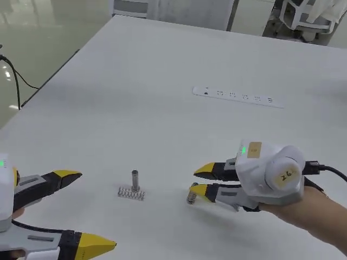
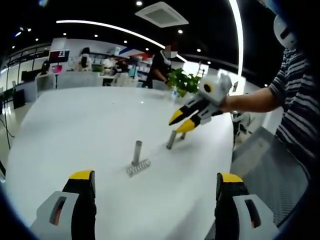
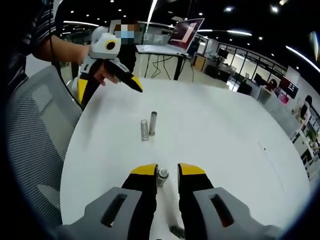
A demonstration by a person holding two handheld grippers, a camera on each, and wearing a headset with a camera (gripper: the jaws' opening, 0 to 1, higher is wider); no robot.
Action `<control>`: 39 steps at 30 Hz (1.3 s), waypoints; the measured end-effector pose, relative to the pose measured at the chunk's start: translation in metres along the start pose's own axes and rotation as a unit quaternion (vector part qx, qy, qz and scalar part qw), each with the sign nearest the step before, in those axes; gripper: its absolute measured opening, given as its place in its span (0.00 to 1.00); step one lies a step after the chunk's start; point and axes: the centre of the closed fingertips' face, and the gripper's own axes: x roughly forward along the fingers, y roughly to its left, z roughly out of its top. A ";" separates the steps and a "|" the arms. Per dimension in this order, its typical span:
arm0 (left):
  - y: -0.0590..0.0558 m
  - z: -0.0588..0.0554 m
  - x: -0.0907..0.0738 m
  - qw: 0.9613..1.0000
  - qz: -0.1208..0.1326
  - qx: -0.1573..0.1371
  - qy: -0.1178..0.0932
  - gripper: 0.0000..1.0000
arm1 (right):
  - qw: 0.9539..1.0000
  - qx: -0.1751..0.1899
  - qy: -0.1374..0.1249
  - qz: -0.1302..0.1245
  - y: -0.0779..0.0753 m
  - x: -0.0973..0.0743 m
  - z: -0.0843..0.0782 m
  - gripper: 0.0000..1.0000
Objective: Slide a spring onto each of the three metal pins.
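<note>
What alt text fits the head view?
On a white table, an upright grey metal pin stands with a small coiled wire spring lying at its base. The yellow-tipped right gripper hovers, jaws apart, beside a second metal pin; the left gripper is wide open at lower left.

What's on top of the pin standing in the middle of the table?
Nothing: the pin stands bare. A spring lies flat on the table beside it and hides its foot in the head view.
</note>
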 end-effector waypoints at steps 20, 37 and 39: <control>0.001 0.006 0.003 1.000 -0.002 0.008 -0.003 0.98 | 0.997 0.066 -0.044 -0.024 0.003 -0.039 0.002 0.12; -0.003 0.012 0.004 1.000 -0.008 0.013 -0.007 0.98 | 0.997 0.076 -0.030 0.004 0.029 -0.038 -0.008 0.12; -0.003 0.012 0.004 1.000 -0.008 0.013 -0.008 0.98 | 0.997 0.075 -0.027 0.006 0.031 -0.038 -0.009 0.12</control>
